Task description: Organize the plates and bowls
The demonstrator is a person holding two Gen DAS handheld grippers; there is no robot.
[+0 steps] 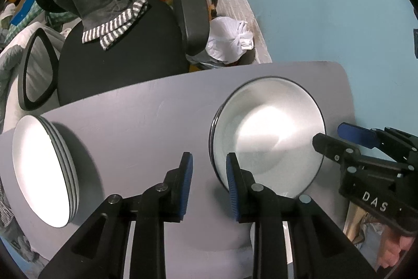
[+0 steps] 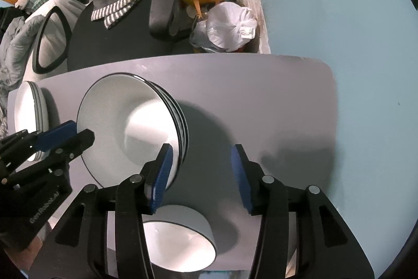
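Now plate stack (image 2: 130, 127) between both hand-held grippers, jaws apart, untouched

A stack of white, dark-rimmed plates (image 2: 130, 122) rests upright at the middle of the grey desk (image 2: 261, 96). A second stack of white dishes (image 2: 30, 111) sits near the desk's left edge, well apart from the first. One white bowl (image 2: 180, 239), open upward, stands alone at the near edge.
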